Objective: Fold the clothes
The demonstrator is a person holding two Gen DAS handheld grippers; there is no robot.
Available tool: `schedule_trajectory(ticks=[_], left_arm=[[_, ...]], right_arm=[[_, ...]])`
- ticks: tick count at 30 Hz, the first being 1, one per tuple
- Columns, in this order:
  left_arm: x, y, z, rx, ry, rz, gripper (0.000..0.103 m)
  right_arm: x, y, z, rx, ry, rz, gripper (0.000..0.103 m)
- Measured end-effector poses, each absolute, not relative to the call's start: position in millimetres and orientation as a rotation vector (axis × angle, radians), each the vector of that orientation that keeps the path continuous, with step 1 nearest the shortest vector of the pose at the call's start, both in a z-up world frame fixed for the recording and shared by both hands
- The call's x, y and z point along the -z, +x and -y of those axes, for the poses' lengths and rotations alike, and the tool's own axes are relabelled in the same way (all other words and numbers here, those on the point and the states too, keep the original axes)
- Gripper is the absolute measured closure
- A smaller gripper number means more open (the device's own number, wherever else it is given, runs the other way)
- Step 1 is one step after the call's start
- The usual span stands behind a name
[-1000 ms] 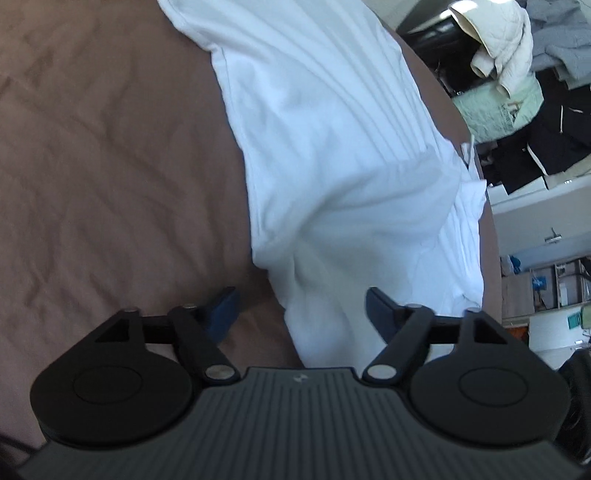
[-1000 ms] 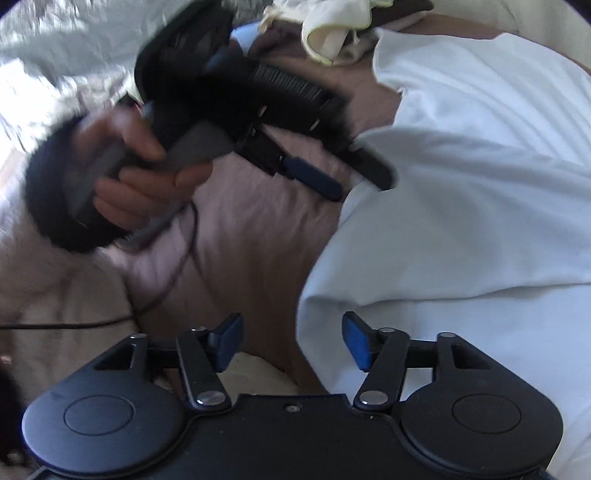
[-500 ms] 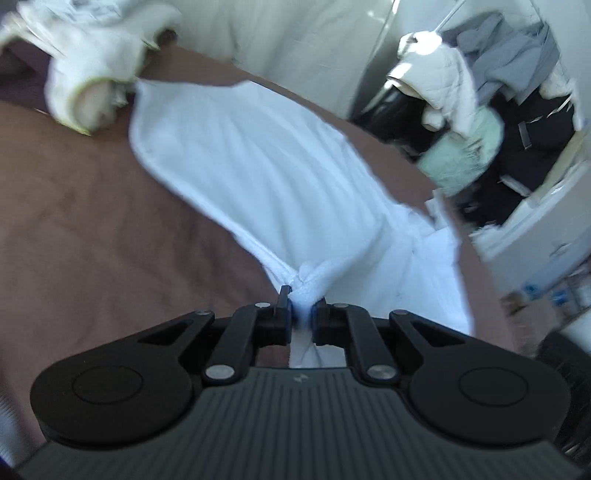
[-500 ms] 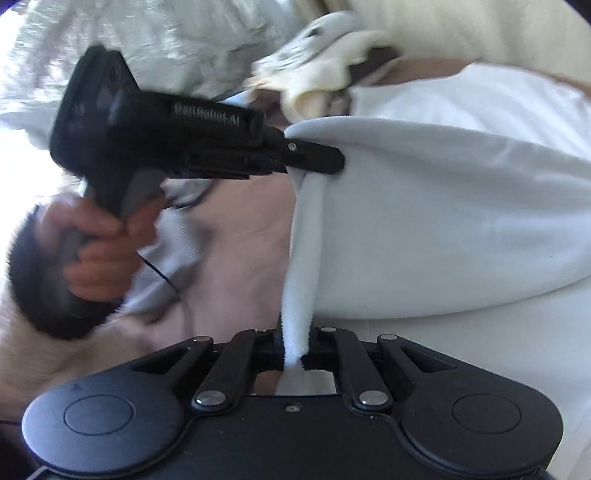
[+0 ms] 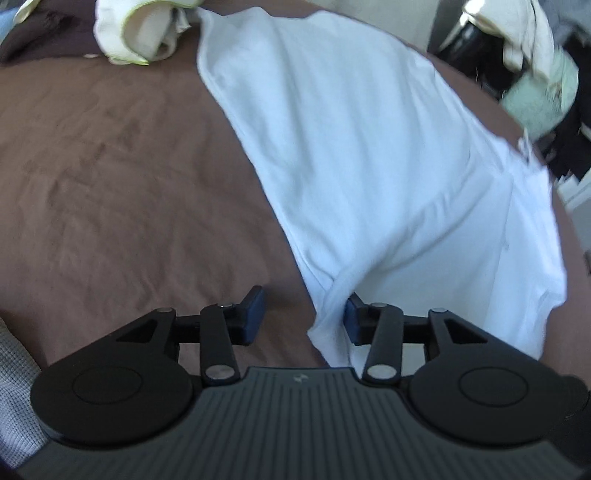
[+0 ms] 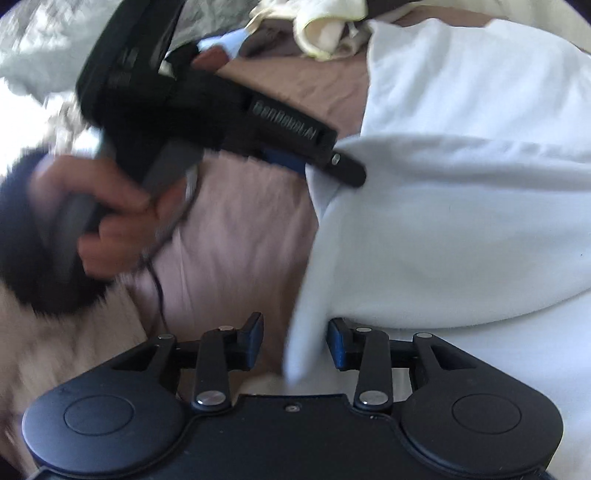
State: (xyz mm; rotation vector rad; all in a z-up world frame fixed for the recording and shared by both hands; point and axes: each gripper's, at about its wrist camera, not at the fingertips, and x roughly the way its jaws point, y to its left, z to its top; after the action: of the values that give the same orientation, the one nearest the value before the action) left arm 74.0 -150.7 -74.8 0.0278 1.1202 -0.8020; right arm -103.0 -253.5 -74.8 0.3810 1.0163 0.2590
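A white cotton garment [image 5: 369,166] lies spread on the brown bedsheet [image 5: 110,177], running from twelve o'clock down to five o'clock. The left gripper [image 5: 304,317] is opening, its jaws partly apart, a folded white edge loose between them beside the right pad. The right gripper [image 6: 295,343] is opening too, cloth hanging slack between its jaws. A cream bundle of clothing [image 5: 144,33] sits at eleven o'clock.

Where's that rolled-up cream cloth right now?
In the left wrist view the cream cloth lies at the top left on the brown bedspread, just beside the far corner of the white shirt.
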Motion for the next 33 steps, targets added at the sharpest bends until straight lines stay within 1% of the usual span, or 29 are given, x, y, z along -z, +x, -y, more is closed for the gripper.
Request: schedule_trajectory(ticks=[2, 4, 6, 7, 8, 9, 10, 11, 12, 13, 16, 18, 19, 21, 23, 25, 26, 27, 28, 29, 30, 31, 33], left_arm=[[72.8, 82.0, 138.3, 0.794, -0.032, -1.098, 0.059], [73.0, 86.7, 123.6, 0.811, -0.122, -1.095, 0.060], [71.4, 90.0, 116.2, 0.856, -0.194, -1.091, 0.064], [69.3, 89.5, 114.5, 0.891, -0.218, -1.083, 0.070], [67.9, 88.6, 115.1, 0.921, -0.232, -1.077, 0.080], [65.7, 87.5, 115.0, 0.951, -0.236, -1.070, 0.086], [63.2, 86.2, 113.1, 0.982, -0.243, -1.063, 0.097], [61.4, 86.8, 110.3, 1.013, -0.262, -1.055, 0.101], [58.9, 86.4, 106.6, 1.047, -0.289, -1.046, 0.101], [56.7, 86.6, 102.6, 1.073, -0.313, -1.041, 0.102], [51.4, 88.2, 92.1, 1.111, -0.363, -1.026, 0.102], [52.5, 88.7, 90.0, 1.100, -0.386, -1.045, 0.102], [53.6, 87.7, 92.0, 1.104, -0.388, -1.053, 0.098], [56.5, 83.1, 101.6, 1.112, -0.341, -1.080, 0.097], [61.4, 76.8, 116.0, 1.120, -0.264, -1.121, 0.088], [65.4, 70.5, 126.2, 1.124, -0.204, -1.150, 0.067], [67.3, 68.7, 129.3, 1.121, -0.193, -1.159, 0.062], [69.5, 67.3, 132.3, 1.116, -0.186, -1.168, 0.062], [71.6, 65.9, 135.2, 1.110, -0.180, -1.177, 0.062], [74.5, 63.9, 136.7, 1.104, -0.170, -1.183, 0.073], [77.3, 62.8, 139.0, 1.093, -0.150, -1.184, 0.087], [78.3, 64.0, 139.3, 1.057, -0.136, -1.172, 0.103], [76.5, 67.4, 132.2, 0.977, -0.155, -1.128, 0.103]], right_arm=[[61.4, -101.0, 249.9, -0.263, 0.422, -0.982, 0.058], [44.0, -101.7, 241.0, -0.274, 0.348, -0.974, 0.058], [26.0, -98.4, 236.2, -0.285, 0.271, -0.986, 0.058], [19.6, -95.4, 235.6, -0.274, 0.274, -0.992, 0.058], [13.3, -92.5, 235.0, -0.263, 0.277, -0.998, 0.058], [8.5, -89.2, 234.3, -0.264, 0.281, -1.015, 0.057], [8.0, -86.0, 232.0, -0.297, 0.266, -1.056, 0.058], [6.2, -88.2, 226.9, -0.310, 0.203, -1.080, 0.058], [3.9, -97.4, 225.2, -0.293, 0.165, -1.086, 0.056], [2.7, -106.8, 223.2, -0.289, 0.138, -1.098, 0.057], [8.2, -141.1, 216.1, -0.369, 0.137, -1.160, 0.058], [15.0, -161.3, 215.2, -0.389, 0.169, -1.168, 0.058], [19.8, -171.2, 217.3, -0.400, 0.202, -1.164, 0.058], [32.8, -181.6, 224.7, -0.421, 0.241, -1.150, 0.058], [40.3, -182.0, 230.4, -0.394, 0.239, -1.098, 0.058], [31.4, -184.0, 258.6, -0.349, 0.291, -0.995, 0.058], [26.2, -188.5, 275.2, -0.315, 0.313, -0.939, 0.058], [22.1, -195.5, 294.5, -0.246, 0.316, -0.875, 0.053], [19.9, -201.5, 314.1, -0.155, 0.312, -0.822, 0.047], [19.2, -207.1, 332.8, -0.068, 0.306, -0.779, 0.046], [23.1, -211.1, 347.9, -0.006, 0.295, -0.772, 0.046], [27.9, -214.1, 358.3, 0.003, 0.274, -0.782, 0.045], [36.8, -219.1, 361.4, -0.083, 0.177, -0.813, 0.046]])
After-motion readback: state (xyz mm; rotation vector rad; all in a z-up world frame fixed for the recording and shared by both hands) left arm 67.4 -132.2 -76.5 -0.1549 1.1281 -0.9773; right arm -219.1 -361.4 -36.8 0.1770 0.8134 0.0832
